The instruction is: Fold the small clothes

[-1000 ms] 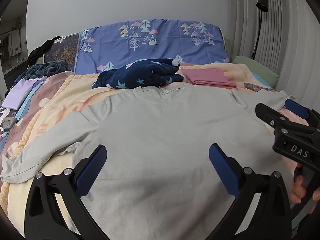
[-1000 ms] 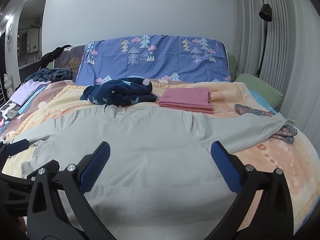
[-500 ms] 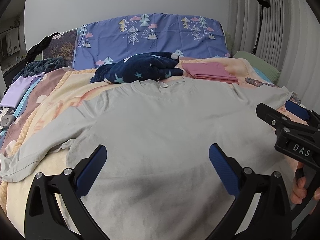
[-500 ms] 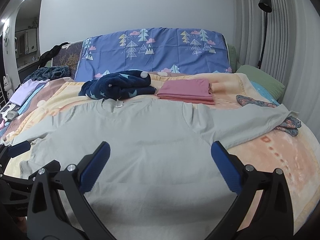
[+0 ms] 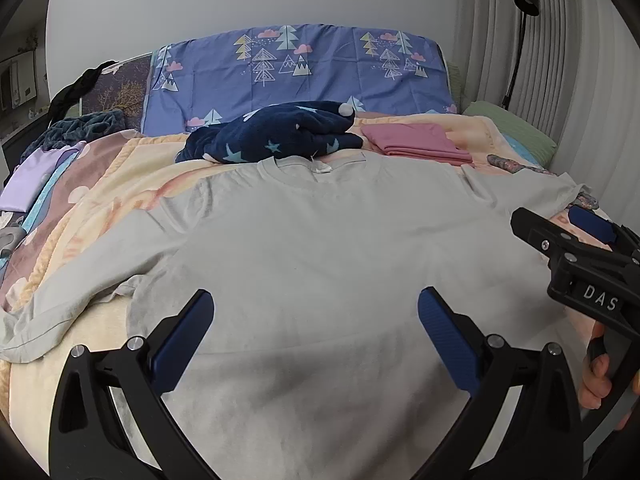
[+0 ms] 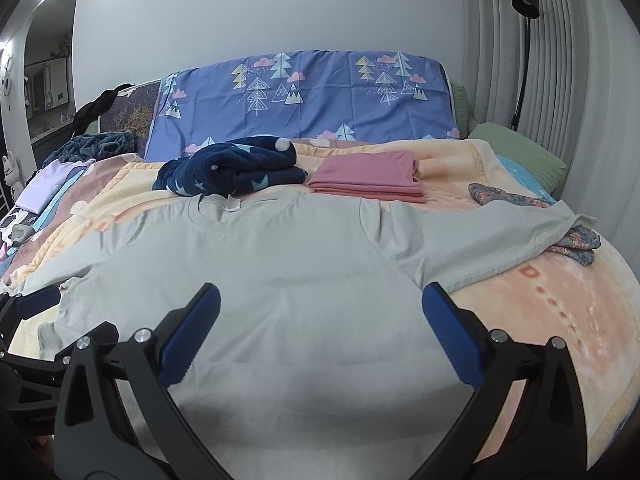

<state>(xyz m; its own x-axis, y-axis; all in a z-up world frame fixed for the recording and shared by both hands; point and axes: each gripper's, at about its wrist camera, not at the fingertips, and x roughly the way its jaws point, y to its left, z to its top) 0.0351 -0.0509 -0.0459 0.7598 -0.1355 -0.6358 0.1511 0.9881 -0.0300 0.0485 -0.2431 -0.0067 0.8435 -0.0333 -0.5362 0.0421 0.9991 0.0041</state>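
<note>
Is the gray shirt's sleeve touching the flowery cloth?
Touching. The right wrist view shows the gray shirt sleeve end lying over the flowery cloth, covering part of it.

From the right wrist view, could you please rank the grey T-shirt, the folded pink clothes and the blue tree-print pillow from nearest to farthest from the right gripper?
1. Grey T-shirt: spread flat directly under the open right gripper.
2. Folded pink clothes: beyond the collar, slightly right.
3. Blue tree-print pillow: upright at the bed's head.

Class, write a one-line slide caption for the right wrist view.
Open right gripper hovers over a grey T-shirt spread flat on the bed, folded pink clothes behind.
</note>
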